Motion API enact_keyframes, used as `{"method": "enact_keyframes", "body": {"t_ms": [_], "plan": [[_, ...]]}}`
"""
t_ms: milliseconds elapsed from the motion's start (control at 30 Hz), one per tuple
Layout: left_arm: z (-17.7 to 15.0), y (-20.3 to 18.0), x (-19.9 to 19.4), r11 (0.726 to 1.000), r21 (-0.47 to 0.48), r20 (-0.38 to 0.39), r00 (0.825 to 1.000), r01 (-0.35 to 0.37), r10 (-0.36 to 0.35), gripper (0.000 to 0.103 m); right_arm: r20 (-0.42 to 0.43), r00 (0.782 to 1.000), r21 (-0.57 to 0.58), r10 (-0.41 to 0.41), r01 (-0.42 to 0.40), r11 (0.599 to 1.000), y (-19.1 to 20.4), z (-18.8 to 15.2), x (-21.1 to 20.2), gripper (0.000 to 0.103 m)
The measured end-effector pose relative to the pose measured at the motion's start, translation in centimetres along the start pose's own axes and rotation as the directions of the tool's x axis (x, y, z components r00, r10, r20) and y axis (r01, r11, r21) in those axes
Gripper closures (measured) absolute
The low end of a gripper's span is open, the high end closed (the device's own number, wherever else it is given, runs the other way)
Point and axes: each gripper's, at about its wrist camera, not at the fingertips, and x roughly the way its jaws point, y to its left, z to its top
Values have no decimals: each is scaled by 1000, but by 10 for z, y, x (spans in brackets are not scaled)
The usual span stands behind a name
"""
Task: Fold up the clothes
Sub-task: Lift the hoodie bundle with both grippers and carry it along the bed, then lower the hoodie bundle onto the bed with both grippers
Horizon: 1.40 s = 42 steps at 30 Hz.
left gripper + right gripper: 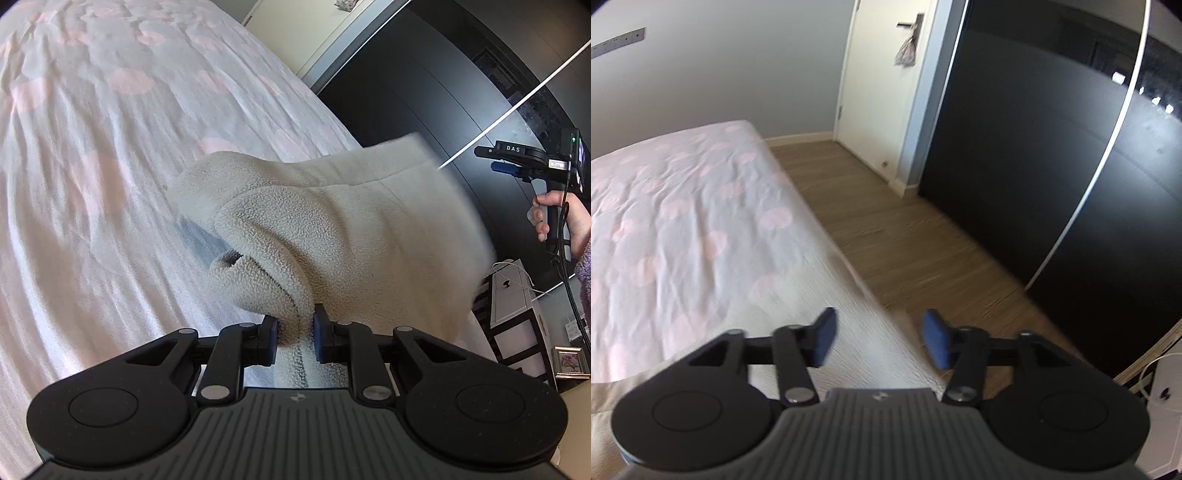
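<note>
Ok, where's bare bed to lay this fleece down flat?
Bare polka-dot bedspread runs from the fleece garment to the far end; nothing lies on it. Crowded only at the near edge, where the left gripper pinches the fleece, by the dark wardrobe.

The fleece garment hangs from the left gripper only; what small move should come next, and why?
Probably bring the right gripper across to pinch the fleece garment's free edge: its jaws are open and empty over the bed, while the left gripper holds one bunched corner.
</note>
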Motion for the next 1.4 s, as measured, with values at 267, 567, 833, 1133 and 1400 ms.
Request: {"method": "enact_keyframes", "body": {"t_ms": [267,567,833,1133,1400], "plan": [[-2,-8,10,999,23,-9,999,-39,39,87,-108,994,148,-3,19,989,-52,-64,-1,35],[-1,-15,20,990,85,-25,993,-109,112,87,-197,977,536,76,42,843,-115,-181,11,37],[-6,-16,31,977,136,-54,984,-162,171,86,-304,949,515,80,93,852,-104,-209,46,41],[-10,-25,19,968,166,-45,979,-190,200,84,-311,950,522,34,140,841,-92,-212,39,38],[-16,-39,-21,949,221,22,973,-227,228,80,-83,987,479,135,-79,874,-37,-208,-48,57]]}}
